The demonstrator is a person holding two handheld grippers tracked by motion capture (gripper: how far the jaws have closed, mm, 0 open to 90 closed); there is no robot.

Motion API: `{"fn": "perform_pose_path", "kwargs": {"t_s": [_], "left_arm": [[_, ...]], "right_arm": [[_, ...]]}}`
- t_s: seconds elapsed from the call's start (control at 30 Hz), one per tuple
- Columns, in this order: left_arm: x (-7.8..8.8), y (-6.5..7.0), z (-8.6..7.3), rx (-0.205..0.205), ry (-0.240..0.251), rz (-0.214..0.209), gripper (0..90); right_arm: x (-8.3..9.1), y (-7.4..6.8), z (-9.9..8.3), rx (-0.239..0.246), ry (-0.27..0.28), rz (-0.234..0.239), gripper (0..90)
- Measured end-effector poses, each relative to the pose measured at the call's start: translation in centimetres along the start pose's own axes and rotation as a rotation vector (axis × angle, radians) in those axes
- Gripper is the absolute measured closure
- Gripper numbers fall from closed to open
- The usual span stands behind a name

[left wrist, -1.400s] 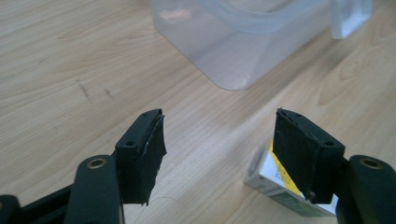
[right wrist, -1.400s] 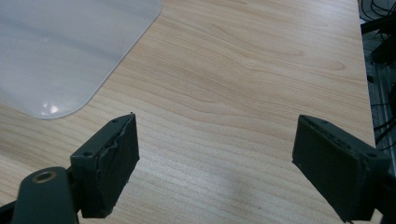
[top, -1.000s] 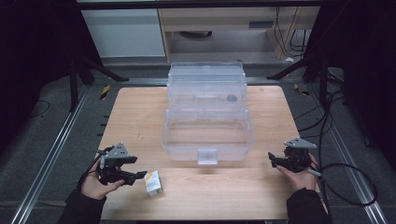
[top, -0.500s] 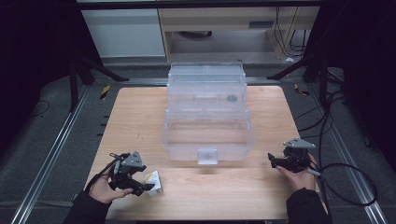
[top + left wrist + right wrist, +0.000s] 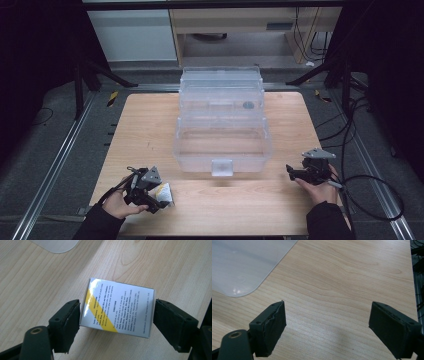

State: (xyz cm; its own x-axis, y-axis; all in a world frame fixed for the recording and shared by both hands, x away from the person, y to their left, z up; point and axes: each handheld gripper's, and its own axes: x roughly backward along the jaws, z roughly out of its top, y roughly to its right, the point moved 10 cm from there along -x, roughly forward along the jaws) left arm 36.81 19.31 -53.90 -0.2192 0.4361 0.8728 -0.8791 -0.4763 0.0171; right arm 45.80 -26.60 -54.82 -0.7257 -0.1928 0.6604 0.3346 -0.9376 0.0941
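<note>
A small white box point(image 5: 120, 307) with a yellow stripe and black print lies flat on the wooden table point(image 5: 240, 200) near its front left. My left gripper point(image 5: 117, 306) points down over it with one jaw on each side. The jaws have just been opening, and the pads stand at the box's short ends without squeezing it. From above, the left gripper point(image 5: 161, 197) and the box point(image 5: 165, 191) sit together in the person's left hand. My right gripper point(image 5: 327, 307) is open with bare wood between its jaws, and rests at the front right point(image 5: 291, 172).
A large clear plastic bin point(image 5: 222, 125) stands in the middle of the table, a white label on its front wall. Its rounded corner shows in the right gripper view point(image 5: 239, 265) and in the left gripper view point(image 5: 57, 245). Cables trail off the table's right side point(image 5: 370, 200).
The left gripper has moved right and down, from beside the box to over it, so its jaws now straddle the box. The right gripper has stayed put.
</note>
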Motion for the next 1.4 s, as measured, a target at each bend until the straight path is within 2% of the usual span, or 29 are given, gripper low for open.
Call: {"fn": "perform_pose_path", "kwargs": {"t_s": [0.17,0.27,0.5,0.6,0.77,1.0,1.1,1.23,1.4], "left_arm": [[0.0,-0.1,0.0,0.021,-0.002,-0.003,27.6],[0.0,-0.1,0.0,0.056,-0.005,-0.001,27.8],[-0.4,0.0,0.4,0.061,-0.004,0.010,24.8],[-0.9,0.1,0.5,0.059,-0.021,0.006,21.7],[-1.3,0.1,0.7,0.046,-0.058,0.001,21.9],[-2.3,0.1,1.4,0.009,-0.102,-0.005,20.8],[-2.6,0.1,1.4,-0.008,-0.128,0.010,22.6],[-2.6,0.0,1.3,0.003,-0.134,0.014,25.6],[-2.6,0.0,1.4,-0.001,-0.137,0.028,27.3]], "right_arm": [[-0.1,0.0,0.0,0.004,-0.004,0.002,14.4],[-0.1,0.0,0.0,0.007,-0.004,0.002,14.4],[-0.1,-0.1,-0.1,0.004,-0.008,0.001,14.4],[-0.2,-0.2,-0.2,0.009,-0.014,0.005,14.4],[-0.3,-0.2,-0.2,0.014,-0.018,0.006,14.4],[-0.4,-0.3,-0.3,0.018,-0.025,0.008,14.3],[-0.4,-0.2,-0.3,0.017,-0.025,0.009,14.4],[-0.4,-0.3,-0.3,0.018,-0.025,0.010,14.3],[-0.5,-0.3,-0.3,0.018,-0.030,0.012,14.3]]}}
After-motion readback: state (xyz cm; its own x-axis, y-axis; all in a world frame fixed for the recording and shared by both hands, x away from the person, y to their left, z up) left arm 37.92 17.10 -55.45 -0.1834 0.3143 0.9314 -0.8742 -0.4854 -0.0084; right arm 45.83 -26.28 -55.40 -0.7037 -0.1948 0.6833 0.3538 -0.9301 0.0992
